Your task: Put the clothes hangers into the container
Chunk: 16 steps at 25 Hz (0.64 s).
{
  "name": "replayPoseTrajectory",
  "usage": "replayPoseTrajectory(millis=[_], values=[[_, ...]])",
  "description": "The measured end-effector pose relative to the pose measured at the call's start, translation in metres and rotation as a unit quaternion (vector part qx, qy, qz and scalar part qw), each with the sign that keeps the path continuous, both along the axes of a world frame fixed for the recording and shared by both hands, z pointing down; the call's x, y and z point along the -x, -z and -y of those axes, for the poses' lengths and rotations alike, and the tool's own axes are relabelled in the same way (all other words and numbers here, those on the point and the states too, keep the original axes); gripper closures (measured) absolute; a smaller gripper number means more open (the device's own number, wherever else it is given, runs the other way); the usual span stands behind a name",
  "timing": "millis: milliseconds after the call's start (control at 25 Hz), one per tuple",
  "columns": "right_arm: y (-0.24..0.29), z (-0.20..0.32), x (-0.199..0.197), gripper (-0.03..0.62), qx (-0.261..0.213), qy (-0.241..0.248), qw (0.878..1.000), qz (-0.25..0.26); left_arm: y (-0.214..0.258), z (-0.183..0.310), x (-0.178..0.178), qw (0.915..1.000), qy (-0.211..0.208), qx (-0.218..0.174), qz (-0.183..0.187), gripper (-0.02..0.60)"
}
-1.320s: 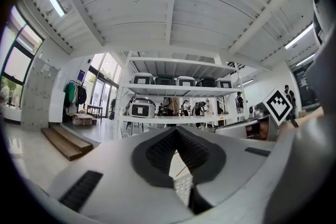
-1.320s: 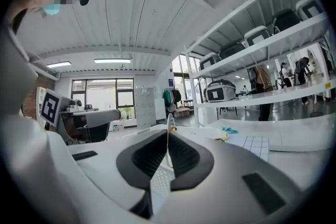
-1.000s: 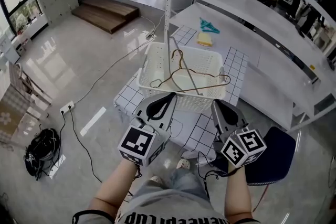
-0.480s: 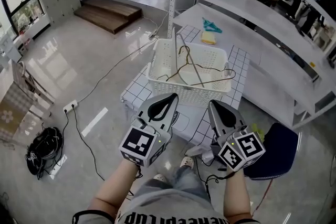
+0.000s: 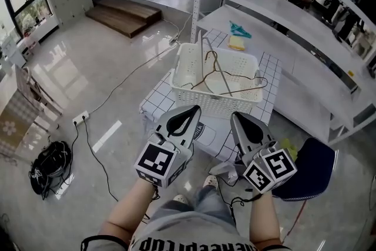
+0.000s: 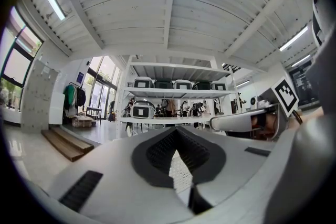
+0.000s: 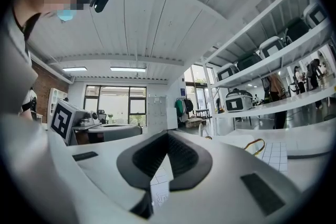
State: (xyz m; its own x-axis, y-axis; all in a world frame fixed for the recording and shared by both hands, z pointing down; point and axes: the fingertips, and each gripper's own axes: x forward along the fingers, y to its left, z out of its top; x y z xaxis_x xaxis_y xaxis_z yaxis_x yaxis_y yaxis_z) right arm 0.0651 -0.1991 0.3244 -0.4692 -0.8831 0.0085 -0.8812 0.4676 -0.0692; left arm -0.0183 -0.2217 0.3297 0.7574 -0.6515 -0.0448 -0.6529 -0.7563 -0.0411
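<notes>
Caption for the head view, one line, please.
Left gripper and right gripper, both shut and empty, face a white basket holding wire hangers.

The container is a white plastic basket with perforated walls and an open top. It sits upright on a small white table with a grid pattern, towards the table's far end. Inside lie thin copper-coloured wire hangers, tangled together and tilted. Their long bars rest towards the front wall, and one hook pokes up above the rim. A paler grey wire leans across them, slanting from the back wall to the front.
</notes>
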Motion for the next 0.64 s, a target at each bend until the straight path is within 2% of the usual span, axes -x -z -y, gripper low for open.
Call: replayPoseTrajectory(millis=[640], values=[[-0.0037,-0.0057,0.0107,0.597,0.002,0.001,1.000,-0.003,-0.0041,-0.0062,0.0032,0.9999,-0.003,0.008,-0.006,0.569]])
